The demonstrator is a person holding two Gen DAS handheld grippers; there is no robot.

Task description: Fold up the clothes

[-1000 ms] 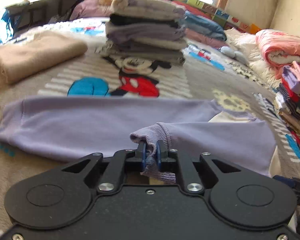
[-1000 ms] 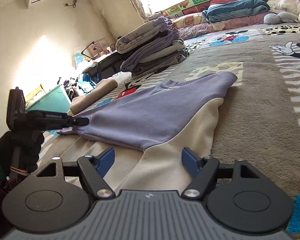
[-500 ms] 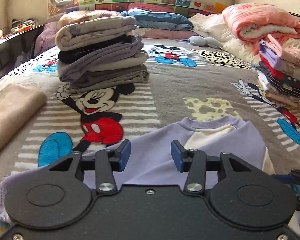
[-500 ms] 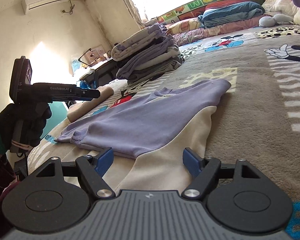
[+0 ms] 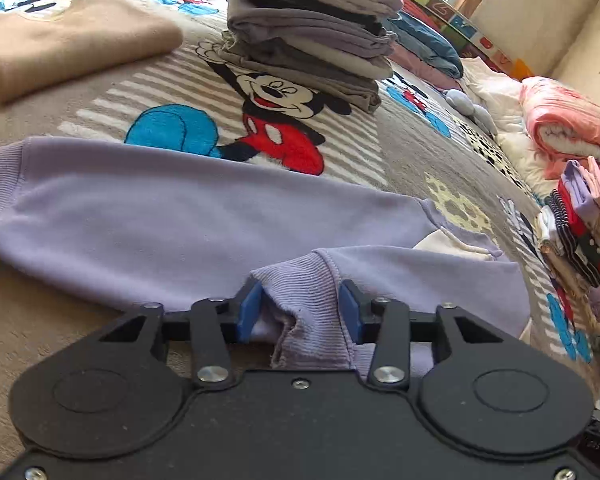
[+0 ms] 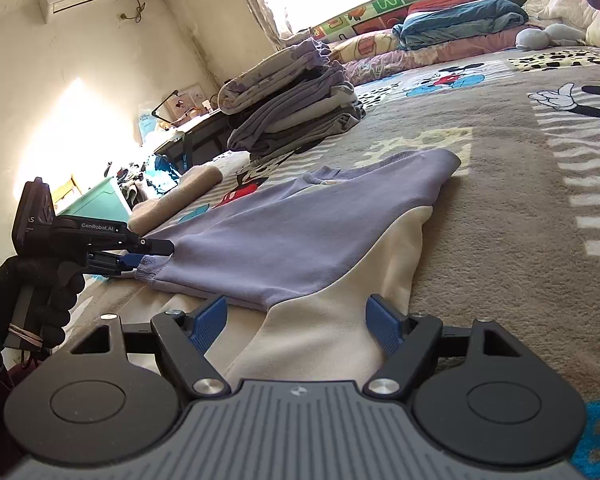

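The lilac sweatshirt (image 5: 204, 216) looks soft and limp; the left gripper (image 5: 300, 308) straddles its ribbed cuff (image 5: 312, 292) unclenched, the best hold; the right gripper (image 6: 300, 322) gapes empty near the bed's (image 6: 500, 184) edge.

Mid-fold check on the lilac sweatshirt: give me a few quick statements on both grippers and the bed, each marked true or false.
1. The left gripper has its fingers open around the ribbed cuff. True.
2. The right gripper is clamped shut on the lilac sweatshirt. False: its fingers are spread open over the cream part, gripping nothing.
3. A stack of folded clothes sits on the blanket beyond the sweatshirt. True.
4. The tan folded garment lies on top of that stack. False: it lies apart on the blanket, to the stack's left in the left wrist view.
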